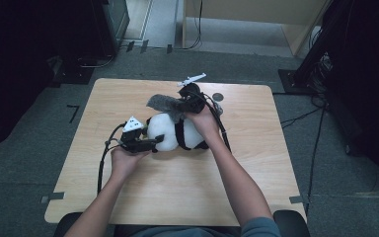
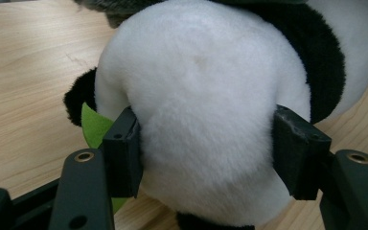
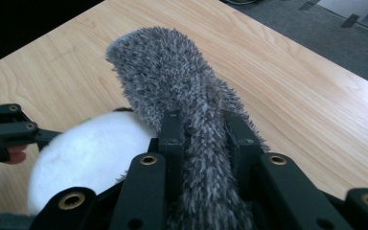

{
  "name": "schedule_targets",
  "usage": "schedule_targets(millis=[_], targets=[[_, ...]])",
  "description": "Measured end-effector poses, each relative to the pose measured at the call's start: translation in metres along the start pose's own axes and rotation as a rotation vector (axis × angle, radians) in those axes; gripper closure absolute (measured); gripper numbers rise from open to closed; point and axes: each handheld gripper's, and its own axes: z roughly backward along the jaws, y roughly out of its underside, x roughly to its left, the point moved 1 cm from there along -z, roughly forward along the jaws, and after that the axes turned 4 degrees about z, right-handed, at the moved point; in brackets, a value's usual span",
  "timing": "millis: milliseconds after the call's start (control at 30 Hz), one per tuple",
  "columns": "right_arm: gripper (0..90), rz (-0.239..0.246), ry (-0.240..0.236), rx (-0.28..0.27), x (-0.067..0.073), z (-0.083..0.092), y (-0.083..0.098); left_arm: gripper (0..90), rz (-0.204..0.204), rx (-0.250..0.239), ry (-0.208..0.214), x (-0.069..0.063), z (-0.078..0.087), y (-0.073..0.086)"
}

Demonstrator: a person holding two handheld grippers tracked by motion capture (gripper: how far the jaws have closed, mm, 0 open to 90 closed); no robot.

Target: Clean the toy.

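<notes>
A black-and-white plush panda (image 1: 170,132) lies on its side in the middle of the wooden table (image 1: 256,168). My left gripper (image 1: 153,142) holds its round white head (image 2: 201,96) from the left, and both pads press into the fur. A green felt leaf (image 2: 93,125) pokes out beside the left pad. My right gripper (image 1: 181,104) is just behind the panda and is shut on a grey fuzzy strip of fabric (image 3: 172,76). The strip (image 1: 164,102) sticks out past the jaws over the panda's head (image 3: 86,148). In the right gripper view the left gripper (image 3: 9,132) is at the left edge.
A small dark disc (image 1: 218,97) lies on the table behind the right hand. Cables trail from both grippers across the tabletop. Dark carpet surrounds the table, with a black stand base (image 1: 293,79) and cables at the right.
</notes>
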Motion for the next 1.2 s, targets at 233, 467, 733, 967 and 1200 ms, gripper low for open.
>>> schedule_targets(millis=[233, 467, 733, 967, 1200], targets=[[67.8, 0.014, -0.058, 0.030, 0.013, -0.019, -0.014, 36.5, 0.000, 0.002, 0.001, 0.000, 0.000, 0.000], [74.9, 0.011, -0.040, 0.096, 0.016, -0.033, -0.013, 36.6, 0.003, 0.003, 0.001, 0.001, 0.000, 0.000], [75.5, 0.023, -0.083, 0.099, 0.025, -0.030, -0.023, 36.8, 0.005, 0.003, -0.005, 0.001, 0.000, 0.000], [75.7, 0.016, -0.033, 0.147, 0.011, -0.030, -0.015, 40.3, 0.014, 0.013, -0.003, 0.001, 0.000, 0.000], [75.7, -0.007, 0.005, 0.153, -0.007, -0.018, -0.008, 40.6, 0.005, 0.010, 0.001, 0.001, 0.000, 0.000]])
